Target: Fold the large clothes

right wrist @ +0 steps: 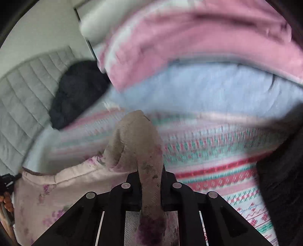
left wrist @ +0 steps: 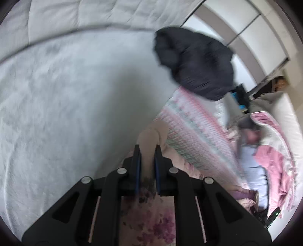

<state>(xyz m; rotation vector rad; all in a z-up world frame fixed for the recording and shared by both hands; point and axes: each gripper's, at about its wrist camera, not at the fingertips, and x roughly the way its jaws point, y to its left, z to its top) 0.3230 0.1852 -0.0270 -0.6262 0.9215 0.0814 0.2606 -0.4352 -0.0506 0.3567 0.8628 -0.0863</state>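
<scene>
A pale pink garment with purple flower print (left wrist: 151, 132) is pinched between the fingers of my left gripper (left wrist: 147, 151), which is shut on it above the grey bedspread (left wrist: 66, 94). The same floral garment (right wrist: 136, 136) runs up through my right gripper (right wrist: 150, 170), which is also shut on it, and hangs to the left (right wrist: 47, 189). Both views are blurred by motion.
A striped pink, white and teal knit (left wrist: 193, 128) (right wrist: 217, 151) lies behind the garment. A black garment (left wrist: 197, 62) (right wrist: 79, 90) sits beyond it. A pink garment (right wrist: 189, 34) and a light blue one (right wrist: 198, 87) are piled behind. The grey quilted headboard (left wrist: 85, 13) is far.
</scene>
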